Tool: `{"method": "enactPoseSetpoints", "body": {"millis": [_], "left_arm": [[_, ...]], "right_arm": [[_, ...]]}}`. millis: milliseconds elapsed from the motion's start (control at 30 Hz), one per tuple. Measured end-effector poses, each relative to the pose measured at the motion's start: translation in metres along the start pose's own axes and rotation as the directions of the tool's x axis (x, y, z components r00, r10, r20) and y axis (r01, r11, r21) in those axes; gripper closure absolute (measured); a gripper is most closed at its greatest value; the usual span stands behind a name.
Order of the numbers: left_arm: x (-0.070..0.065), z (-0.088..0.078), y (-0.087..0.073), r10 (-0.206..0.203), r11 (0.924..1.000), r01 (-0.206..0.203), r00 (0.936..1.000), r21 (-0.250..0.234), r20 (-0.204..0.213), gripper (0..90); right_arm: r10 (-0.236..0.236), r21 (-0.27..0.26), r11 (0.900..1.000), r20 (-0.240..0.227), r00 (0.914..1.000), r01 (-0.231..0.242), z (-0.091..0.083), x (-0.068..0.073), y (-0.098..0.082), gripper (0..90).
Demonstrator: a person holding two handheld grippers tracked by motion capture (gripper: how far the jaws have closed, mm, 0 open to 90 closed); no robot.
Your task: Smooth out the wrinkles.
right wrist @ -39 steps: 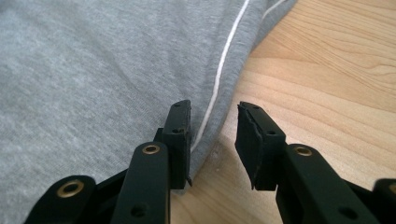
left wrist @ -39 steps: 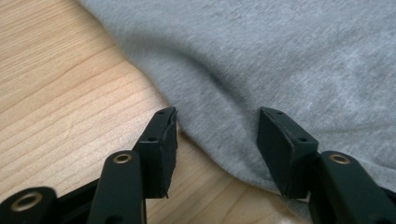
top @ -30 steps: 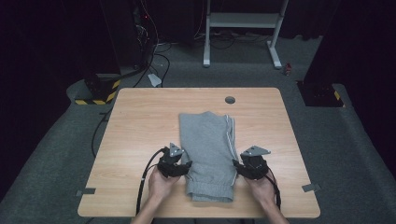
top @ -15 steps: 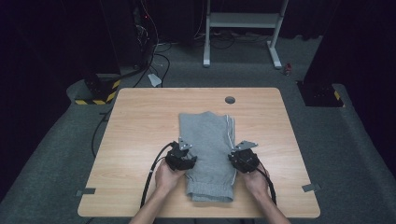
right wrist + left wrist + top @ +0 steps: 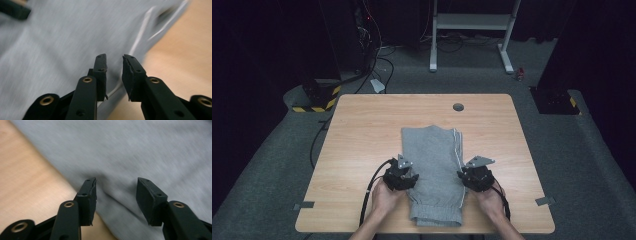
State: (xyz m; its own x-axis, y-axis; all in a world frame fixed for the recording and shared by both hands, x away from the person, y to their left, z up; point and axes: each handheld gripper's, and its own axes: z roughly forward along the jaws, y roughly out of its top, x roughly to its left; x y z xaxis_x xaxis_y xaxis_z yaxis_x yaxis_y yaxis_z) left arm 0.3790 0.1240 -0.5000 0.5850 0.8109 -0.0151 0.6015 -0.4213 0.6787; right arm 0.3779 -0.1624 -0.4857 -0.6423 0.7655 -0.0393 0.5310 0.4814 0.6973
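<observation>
A grey folded garment (image 5: pixel 434 170) with a white side stripe lies on the wooden table (image 5: pixel 372 130), its elastic hem at the near edge. My left gripper (image 5: pixel 408 172) sits at the garment's left edge. In the left gripper view the gripper (image 5: pixel 116 181) stands wide over the garment (image 5: pixel 140 152), and its jaws have just been closing with cloth below the gap. My right gripper (image 5: pixel 467 175) is at the striped right edge. Its jaws have just been opening, leaving a narrow gap (image 5: pixel 114 57) over the garment (image 5: pixel 62 40), not pinching it.
A round cable hole (image 5: pixel 458 106) sits near the table's far edge. Tape marks lie at the near left (image 5: pixel 305 205) and near right (image 5: pixel 544 201) corners. Beyond the table are floor cables, a yellow-black striped block (image 5: pixel 314 105) and a white frame (image 5: pixel 472 25).
Both grippers nudged inward onto the garment's side edges, then settled slightly nearer the person. The garment lies as before.
</observation>
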Motion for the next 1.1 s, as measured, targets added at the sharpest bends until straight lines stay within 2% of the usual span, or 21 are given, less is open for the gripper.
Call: {"method": "enactPoseSetpoints", "body": {"millis": [100,167,200,233,333,367,433,500,533,567,600,700,733,800,833,867,933,967,1000,1067,1100], "left_arm": [[0.012,0.009,0.015,-0.005,1.0,0.004,0.999,-0.002,-0.044,47.1],[0.02,0.016,0.022,-0.012,0.9999,0.012,0.9979,-0.007,-0.063,45.5],[0.022,0.018,0.024,-0.014,0.9999,0.014,0.9974,-0.006,-0.071,45.0],[0.027,0.023,0.027,-0.034,0.9993,0.032,0.9966,-0.019,-0.075,44.8],[0.033,0.03,0.032,-0.041,0.999,0.039,0.9945,-0.021,-0.096,44.3],[0.035,0.032,0.033,-0.037,0.9992,0.035,0.9941,-0.02,-0.102,44.3],[0.038,0.038,0.034,-0.049,0.9987,0.048,0.9939,-0.02,-0.099,44.4],[0.038,0.044,0.031,-0.041,0.9987,0.044,0.9939,0.025,-0.102,44.4],[0.039,0.045,0.03,-0.053,0.9984,0.055,0.9944,0.011,-0.091,43.9],[0.041,0.044,0.03,-0.061,0.9979,0.062,0.9945,0.017,-0.086,43.8],[0.042,0.044,0.03,-0.053,0.9983,0.055,0.9946,0.019,-0.09,43.5],[0.041,0.043,0.03,-0.033,0.9991,0.035,0.9941,0.022,-0.103,42.4],[0.042,0.042,0.03,-0.027,0.9994,0.029,0.994,0.019,-0.106,42.6],[0.043,0.04,0.032,-0.036,0.9992,0.033,0.9921,-0.021,-0.12,44.3],[0.043,0.04,0.032,-0.036,0.9992,0.033,0.9921,-0.021,-0.12,44.5],[0.044,0.039,0.034,-0.047,0.9988,0.044,0.9919,-0.023,-0.118,44.3],[0.047,0.04,0.04,-0.039,0.9992,0.04,0.9912,0.002,-0.126,43.9],[0.049,0.04,0.042,-0.037,0.9993,0.037,0.9897,-0.005,-0.138,43.9],[0.052,0.041,0.044,-0.037,0.9993,0.038,0.9895,0.005,-0.14,43.9],[0.059,0.043,0.049,-0.065,0.9979,0.064,0.9882,-0.008,-0.139,43.2],[0.059,0.043,0.049,-0.065,0.9979,0.064,0.9882,-0.008,-0.139,43.2]], "right_arm": [[0.034,-0.026,0.999,0.028,0.999,-0.033,0.004,-0.012,0.017,70.5],[0.059,-0.024,0.998,0.051,0.9969,-0.058,0.014,-0.02,0.029,69.8],[0.062,-0.02,0.998,0.059,0.9964,-0.061,0.019,-0.022,0.034,69.3],[0.063,-0.017,0.998,0.064,0.996,-0.062,0.022,-0.023,0.038,68.7],[0.077,-0.002,0.997,0.08,0.9939,-0.077,0.037,-0.026,0.048,65.8],[0.1,-0.001,0.995,0.085,0.9914,-0.1,0.042,-0.028,0.05,64.6],[0.111,0.017,0.993,0.098,0.989,-0.113,0.051,-0.032,0.052,65.0],[0.111,0.038,0.993,0.112,0.9875,-0.116,0.057,-0.036,0.051,70.7],[0.114,0.052,0.991,0.119,0.9863,-0.121,0.059,-0.039,0.049,73.2],[0.115,0.062,0.99,0.128,0.9851,-0.124,0.06,-0.041,0.047,75.4],[0.108,0.081,0.989,0.146,0.9834,-0.121,0.061,-0.045,0.043,76.2],[0.112,0.119,0.984,0.154,0.9817,-0.131,0.062,-0.051,0.032,75.2],[0.124,0.11,0.984,0.151,0.9808,-0.141,0.059,-0.053,0.031,74.6],[0.141,0.056,0.987,0.13,0.9815,-0.149,0.052,-0.053,0.035,72.9],[0.141,0.056,0.987,0.13,0.9815,-0.149,0.052,-0.053,0.035,72.9],[0.146,0.017,0.989,0.115,0.9826,-0.149,0.05,-0.052,0.047,70.4],[0.139,0.012,0.99,0.114,0.9837,-0.141,0.051,-0.051,0.052,69.8],[0.135,0.011,0.99,0.114,0.9842,-0.138,0.057,-0.051,0.062,68.0],[0.135,0.011,0.99,0.114,0.9842,-0.138,0.057,-0.051,0.062,68.0],[0.144,0.013,0.989,0.128,0.9812,-0.147,0.069,-0.053,0.071,67.5],[0.144,0.013,0.989,0.128,0.9812,-0.147,0.069,-0.053,0.071,67.5]]}}
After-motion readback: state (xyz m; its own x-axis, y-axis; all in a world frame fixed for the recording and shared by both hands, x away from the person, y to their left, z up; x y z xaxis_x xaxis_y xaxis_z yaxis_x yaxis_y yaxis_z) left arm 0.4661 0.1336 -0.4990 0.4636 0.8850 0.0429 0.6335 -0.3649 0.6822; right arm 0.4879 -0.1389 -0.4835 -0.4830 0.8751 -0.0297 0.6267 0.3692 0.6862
